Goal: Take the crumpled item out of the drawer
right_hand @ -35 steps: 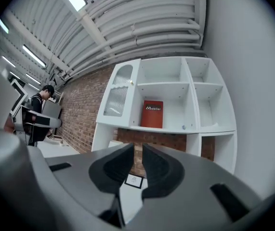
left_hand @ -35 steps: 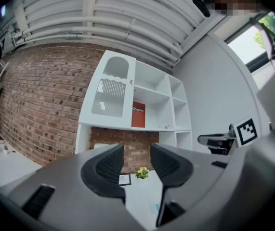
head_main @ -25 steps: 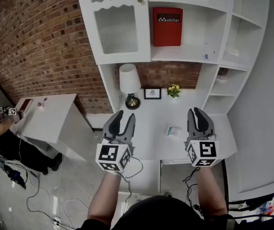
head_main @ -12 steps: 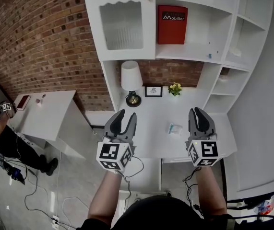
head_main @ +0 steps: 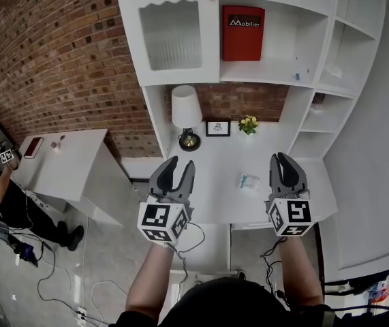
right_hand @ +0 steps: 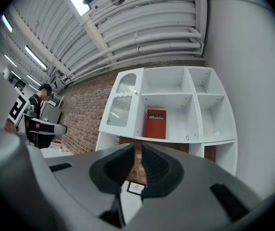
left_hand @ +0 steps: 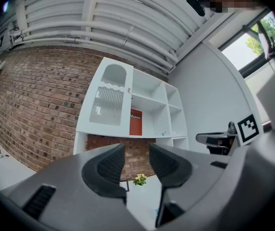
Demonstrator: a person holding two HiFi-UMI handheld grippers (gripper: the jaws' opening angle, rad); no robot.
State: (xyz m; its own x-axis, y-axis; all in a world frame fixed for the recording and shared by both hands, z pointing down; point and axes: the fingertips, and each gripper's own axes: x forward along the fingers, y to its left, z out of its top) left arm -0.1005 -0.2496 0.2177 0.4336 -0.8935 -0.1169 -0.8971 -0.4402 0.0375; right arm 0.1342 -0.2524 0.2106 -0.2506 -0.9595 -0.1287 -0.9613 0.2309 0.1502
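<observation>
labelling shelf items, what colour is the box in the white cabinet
The box is red, clearest in the head view.

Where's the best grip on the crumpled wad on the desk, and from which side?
Probably pinch the wad across its middle, coming straight down from above: it lies low on the bare desk, with nothing crowding it.

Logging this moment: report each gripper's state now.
Left gripper: open, jaws apart, nothing between them.
Right gripper: jaws have just been closing, a narrow gap remains, nothing between them.
</observation>
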